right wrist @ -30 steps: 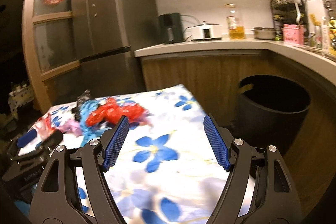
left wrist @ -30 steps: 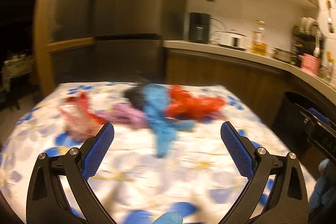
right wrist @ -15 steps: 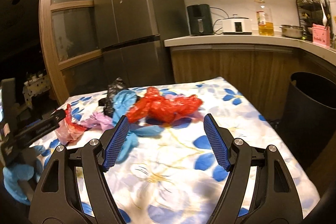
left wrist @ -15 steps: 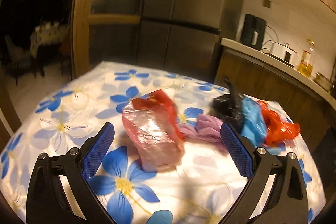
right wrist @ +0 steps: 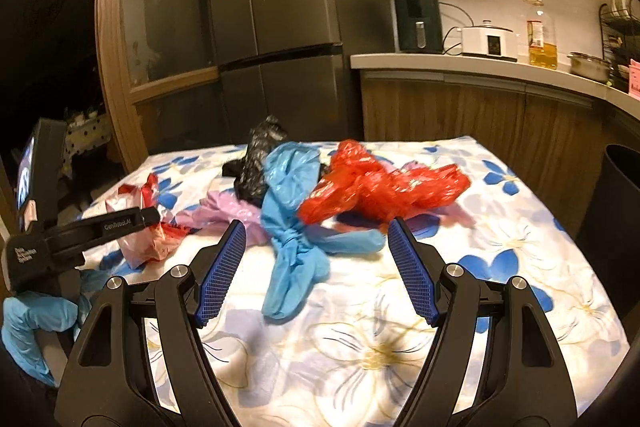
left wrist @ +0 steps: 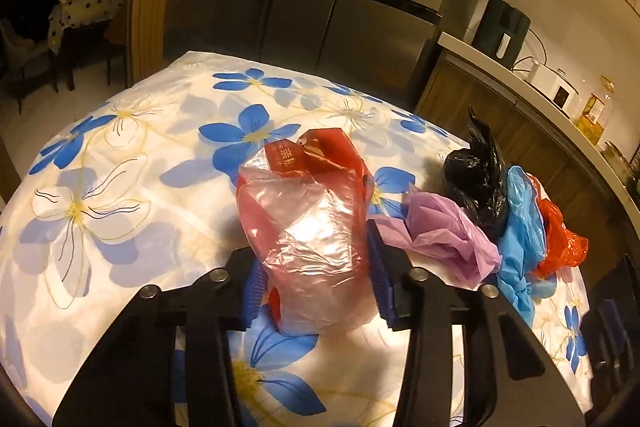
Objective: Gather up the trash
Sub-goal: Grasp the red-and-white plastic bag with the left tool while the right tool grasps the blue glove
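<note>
Floral cloth, white with blue flowers, is covering the table (left wrist: pixel 120 187), and all the trash is lying on it, in front of the dark refrigerator (right wrist: pixel 280 27). Taking the blue bag (right wrist: pixel 292 227) as the landmark: it is lying stretched out, its long axis running from the far side of the table toward the right gripper (right wrist: pixel 314 267), knotted near the middle. That gripper's jaws are standing wide apart just in front of it, holding and touching nothing. Right of the blue bag, the red bag (right wrist: pixel 380 187) is sprawling sideways. Behind the blue bag, the black bag (right wrist: pixel 256 159) is pointing its twisted end upward. Left of the blue bag, the purple bag (left wrist: pixel 444 231) is lying crumpled. Farther left, the pink-and-red bag (left wrist: pixel 308 227) is sitting between the blue pads (left wrist: pixel 380 267) of the left gripper (left wrist: pixel 316 283), whose jaws have just been closing and are now pressing on its sides. A blue-gloved hand (right wrist: pixel 36 319) is gripping that tool.
</note>
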{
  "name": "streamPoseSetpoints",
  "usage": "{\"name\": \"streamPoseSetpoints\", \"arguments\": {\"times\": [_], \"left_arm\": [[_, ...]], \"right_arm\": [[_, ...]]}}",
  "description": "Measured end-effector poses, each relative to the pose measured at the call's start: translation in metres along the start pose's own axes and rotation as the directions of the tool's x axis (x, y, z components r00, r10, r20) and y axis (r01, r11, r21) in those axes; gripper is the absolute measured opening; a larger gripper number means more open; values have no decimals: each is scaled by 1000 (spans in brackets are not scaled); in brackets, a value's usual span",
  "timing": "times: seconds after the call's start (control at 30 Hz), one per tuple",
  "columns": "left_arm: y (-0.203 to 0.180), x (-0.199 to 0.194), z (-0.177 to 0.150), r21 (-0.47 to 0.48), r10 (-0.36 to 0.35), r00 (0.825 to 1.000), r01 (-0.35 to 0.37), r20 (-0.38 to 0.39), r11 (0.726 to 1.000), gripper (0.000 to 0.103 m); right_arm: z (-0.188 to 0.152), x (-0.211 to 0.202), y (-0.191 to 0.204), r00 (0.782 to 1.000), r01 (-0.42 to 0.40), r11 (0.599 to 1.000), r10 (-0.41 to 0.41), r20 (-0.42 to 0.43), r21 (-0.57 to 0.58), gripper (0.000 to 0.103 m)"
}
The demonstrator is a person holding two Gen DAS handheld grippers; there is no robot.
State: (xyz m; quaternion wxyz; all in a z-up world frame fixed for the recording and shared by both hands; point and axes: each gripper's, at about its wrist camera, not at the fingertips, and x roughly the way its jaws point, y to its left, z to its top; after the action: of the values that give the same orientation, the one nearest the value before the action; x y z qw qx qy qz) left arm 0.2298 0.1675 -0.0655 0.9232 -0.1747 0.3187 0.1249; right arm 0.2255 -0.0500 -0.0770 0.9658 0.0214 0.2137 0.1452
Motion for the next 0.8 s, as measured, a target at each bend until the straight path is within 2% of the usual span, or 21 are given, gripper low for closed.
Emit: {"name": "streamPoseSetpoints", "arguments": {"times": [0.07,0.13,0.23,0.33,0.4,0.43,0.63,0.73,0.8], "left_arm": [[0,0,-2,2,-9,1000,9,1,1000,35],[1,0,-3,-4,-19,1000,19,4,1000,32],[4,-2,-4,-22,-32,999,32,12,999,28],[8,-10,-4,-46,-50,998,52,34,998,27],[11,-20,-5,-61,-70,996,74,58,995,25],[12,-25,-5,-61,-73,995,77,72,995,21],[13,-61,-14,-52,-86,983,96,165,994,20],[16,-71,-19,-58,-109,977,121,181,991,19],[18,-76,-22,-62,-118,975,132,189,989,19]], "right_arm": [[-4,5,4,1000,4,1000,-4,-17,-8,72],[-6,9,6,1000,8,1000,-8,-28,-14,72],[-8,14,8,999,14,1000,-15,-46,-19,72],[-10,22,8,997,19,999,-21,-76,-26,65],[-11,27,9,995,20,999,-23,-98,-30,58],[-12,29,9,994,21,999,-24,-104,-32,56],[-18,45,14,986,13,998,-23,-164,-62,42],[-21,55,14,977,14,998,-27,-212,-64,29],[-23,60,12,972,13,998,-25,-235,-55,16]]}}
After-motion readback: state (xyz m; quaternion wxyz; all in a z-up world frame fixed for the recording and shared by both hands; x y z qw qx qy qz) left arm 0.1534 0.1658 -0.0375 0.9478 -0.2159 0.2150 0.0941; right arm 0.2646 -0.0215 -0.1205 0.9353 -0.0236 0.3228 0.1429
